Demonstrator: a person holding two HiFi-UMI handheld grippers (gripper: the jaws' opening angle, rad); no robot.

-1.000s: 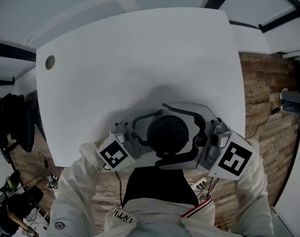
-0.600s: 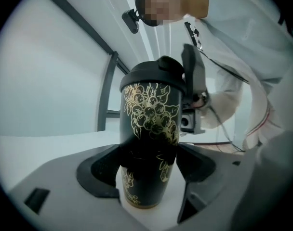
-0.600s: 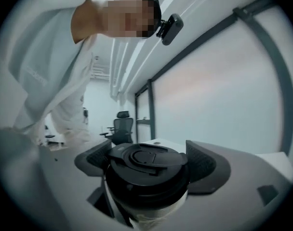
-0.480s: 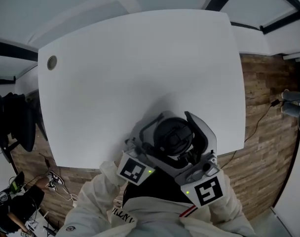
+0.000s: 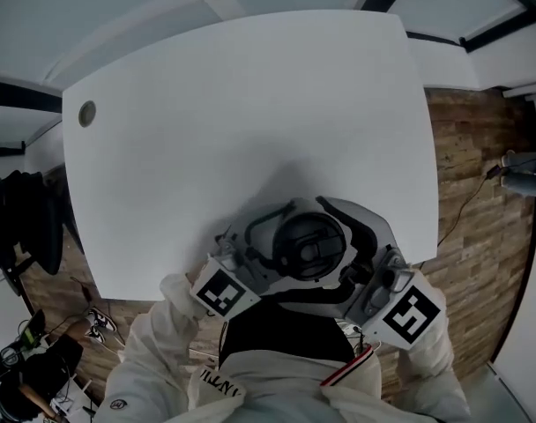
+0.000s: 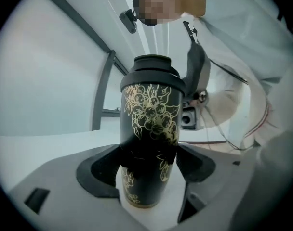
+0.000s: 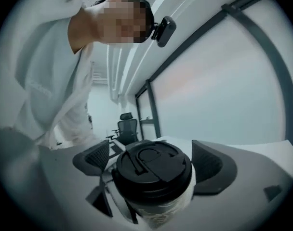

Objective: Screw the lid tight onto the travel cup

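— Where is the cup (image 6: 151, 114)?
— On the tabletop (image 5: 250, 104), near its front edge. The left claw (image 6: 149, 163) clamps its body.
— And the right claw (image 7: 151, 160)?
— Its jaws sit close around the lid (image 7: 153, 170). I cannot tell if they press.

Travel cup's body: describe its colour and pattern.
Black cylindrical travel cup with gold floral, berry-like line art; clearest in the left gripper view.

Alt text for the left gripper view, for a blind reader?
A black travel cup with gold floral print stands upright on a white table, clamped low on its body by the left gripper. Its black lid is on; a person in white is behind.
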